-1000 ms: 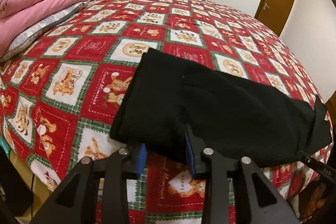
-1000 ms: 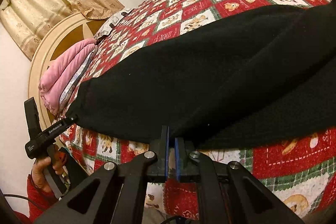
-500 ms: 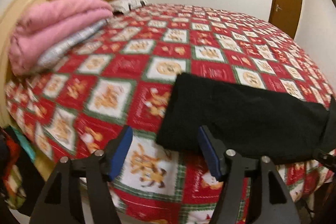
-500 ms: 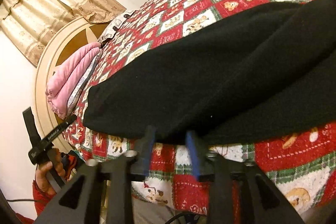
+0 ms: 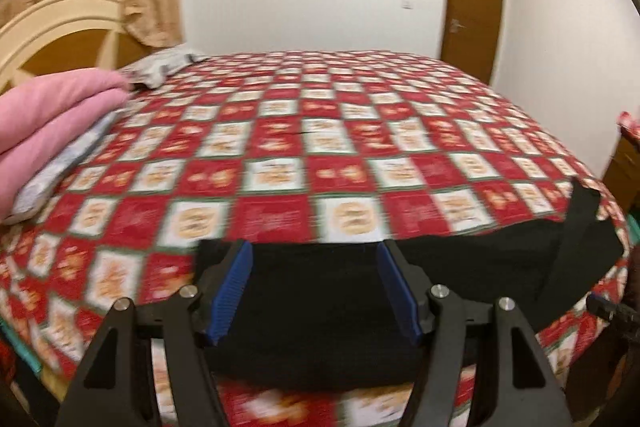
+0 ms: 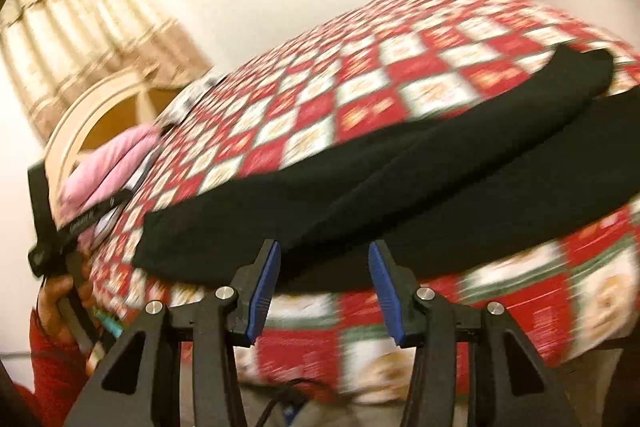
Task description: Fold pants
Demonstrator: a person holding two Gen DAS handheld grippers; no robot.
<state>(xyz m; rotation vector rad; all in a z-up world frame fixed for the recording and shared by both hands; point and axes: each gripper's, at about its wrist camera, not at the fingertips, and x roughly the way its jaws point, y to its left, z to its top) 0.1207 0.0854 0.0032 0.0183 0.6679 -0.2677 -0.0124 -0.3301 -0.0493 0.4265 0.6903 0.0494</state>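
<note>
The black pants (image 5: 320, 327) lie folded in a long strip along the near edge of the bed, on the red checked quilt (image 5: 320, 155). My left gripper (image 5: 314, 255) hovers above their left end, open, with its blue pads (image 5: 232, 287) clear of the cloth. In the right wrist view the pants (image 6: 360, 195) stretch from lower left to upper right. My right gripper (image 6: 324, 251) is open just in front of their near edge, touching nothing. The picture is blurred by motion.
A folded pink blanket (image 5: 52, 115) and a grey pillow (image 5: 164, 67) lie by the cream headboard (image 5: 60, 23). A brown door (image 5: 472, 11) stands behind the bed. A hand (image 6: 60, 291) in a red sleeve holds the left gripper's handle at the bed's corner.
Both grippers have opened and let go of the pants' near edge. Both then drew back and up from the bed, and the pants stay folded on the quilt.
</note>
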